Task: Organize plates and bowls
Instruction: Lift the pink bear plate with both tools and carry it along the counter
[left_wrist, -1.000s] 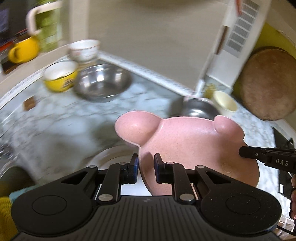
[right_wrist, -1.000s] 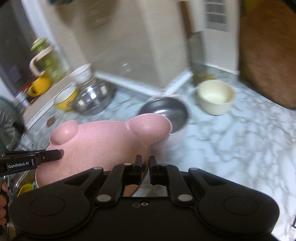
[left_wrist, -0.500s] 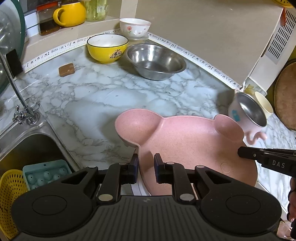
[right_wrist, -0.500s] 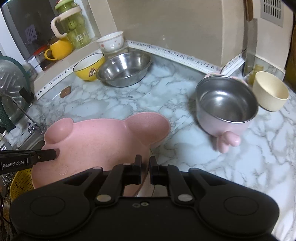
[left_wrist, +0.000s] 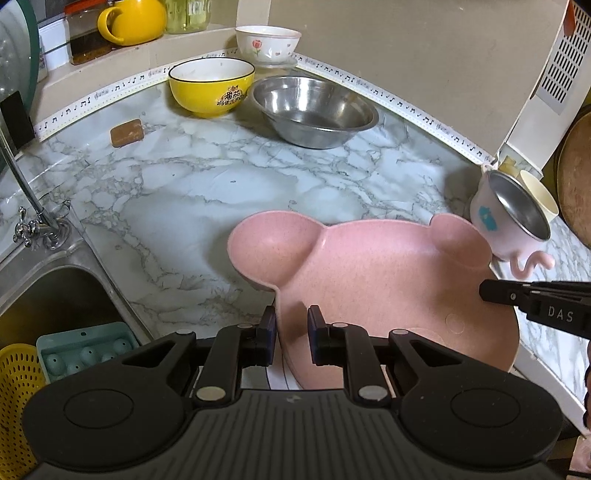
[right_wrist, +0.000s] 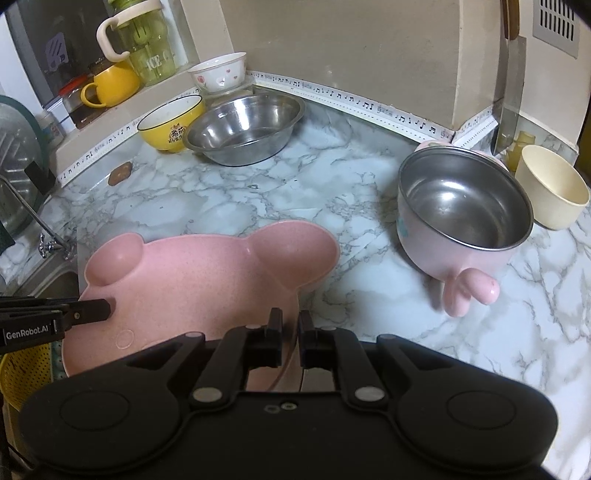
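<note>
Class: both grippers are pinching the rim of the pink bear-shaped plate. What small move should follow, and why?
Probably carry the pink bear-shaped plate forward and lower it onto the bare marble countertop. The left gripper and right gripper grip opposite rims, and the plate seems to hang partly past the counter's edge.

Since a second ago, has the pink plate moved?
Yes. The pink plate has shifted left, away from the steel-lined pink bowl it overlapped before.
</note>
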